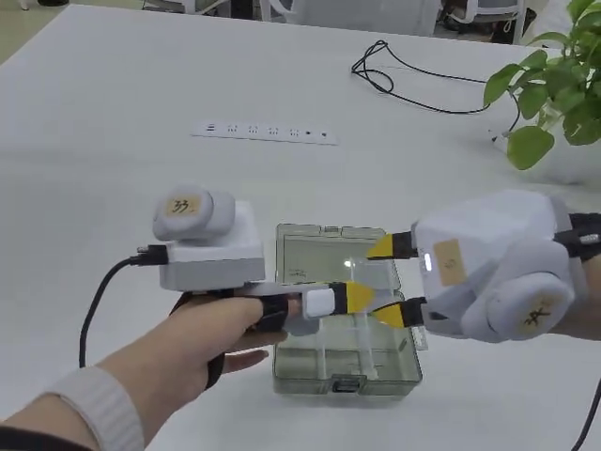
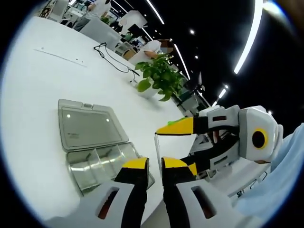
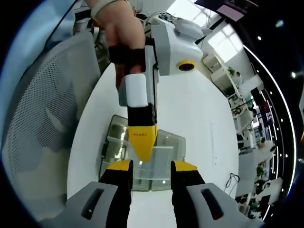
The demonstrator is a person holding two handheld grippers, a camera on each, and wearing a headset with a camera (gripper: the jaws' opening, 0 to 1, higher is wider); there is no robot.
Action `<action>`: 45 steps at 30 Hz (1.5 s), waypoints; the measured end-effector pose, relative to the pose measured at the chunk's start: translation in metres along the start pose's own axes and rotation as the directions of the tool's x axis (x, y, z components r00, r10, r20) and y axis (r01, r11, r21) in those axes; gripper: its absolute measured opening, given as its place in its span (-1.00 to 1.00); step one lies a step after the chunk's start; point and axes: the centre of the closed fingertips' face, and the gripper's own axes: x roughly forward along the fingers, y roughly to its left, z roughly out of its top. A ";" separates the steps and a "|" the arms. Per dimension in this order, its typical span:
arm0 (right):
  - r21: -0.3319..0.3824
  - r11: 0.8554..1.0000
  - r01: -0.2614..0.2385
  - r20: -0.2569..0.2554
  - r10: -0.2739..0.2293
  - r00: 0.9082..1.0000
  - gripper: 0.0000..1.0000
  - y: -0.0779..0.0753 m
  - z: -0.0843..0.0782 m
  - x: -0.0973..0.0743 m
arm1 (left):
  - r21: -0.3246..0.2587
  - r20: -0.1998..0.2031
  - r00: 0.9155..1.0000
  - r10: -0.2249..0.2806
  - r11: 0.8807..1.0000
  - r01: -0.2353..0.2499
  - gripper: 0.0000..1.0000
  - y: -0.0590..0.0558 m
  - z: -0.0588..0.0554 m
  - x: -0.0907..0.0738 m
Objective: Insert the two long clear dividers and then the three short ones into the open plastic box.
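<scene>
1. At the centre of the head view, on the white counter (image 1: 141, 113), sits the open plastic box (image 1: 310, 378). Its lid (image 1: 319, 246) lies flat behind the base, so the base is free from above.
2. The left tongs (image 1: 360, 298) hover over the base, clenched on a clear divider (image 2: 166, 147). The thin sheet stands on edge between the tips, probably so it can drop straight into a slot. I can't tell whether it is a long or a short one.
3. The right tongs (image 1: 387, 282) sit at the right of the frame, released and spread wide. One tip is above the left tips and one below. This looks like a move to steady or take the sheet's free edge.
4. The base already shows clear partitions (image 1: 324, 352) inside, but the count is unclear.
5. A power strip (image 1: 265, 132), a cable (image 1: 413, 80) and a plant (image 1: 554, 85) sit in the upper frame, well apart from the box.
</scene>
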 end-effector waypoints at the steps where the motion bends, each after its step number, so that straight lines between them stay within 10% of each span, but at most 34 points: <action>1: 0.000 1.000 0.000 -0.002 0.000 1.000 -0.36 0.000 0.000 0.000 | -0.007 0.005 1.000 -0.002 1.000 0.002 -0.89 -0.001 0.001 0.000; 16: -0.005 1.000 -0.026 0.042 0.026 0.999 -0.24 0.003 0.006 -0.004 | -0.017 0.013 0.999 -0.052 0.999 0.052 -1.00 -0.010 -0.001 -0.004; 19: 0.140 0.989 -0.048 0.113 0.032 0.993 0.09 -0.005 0.013 -0.014 | 0.004 0.004 0.998 -0.060 0.998 0.060 -1.00 -0.012 -0.001 -0.006; 28: 0.390 0.906 -0.167 0.215 0.087 0.973 -0.01 -0.035 0.006 -0.041 | 0.171 -0.078 0.986 -0.150 0.972 0.161 -1.00 -0.024 -0.010 -0.015; 36: 0.422 0.838 -0.347 0.296 0.235 0.926 -0.31 -0.021 0.020 -0.048 | 0.351 -0.124 0.972 -0.202 0.907 0.233 -1.00 -0.035 -0.012 -0.021; 45: 0.380 0.809 -0.448 0.277 0.363 0.890 -0.60 0.002 0.025 -0.045 | 0.525 -0.176 0.965 -0.196 0.810 0.260 -1.00 -0.037 -0.017 -0.024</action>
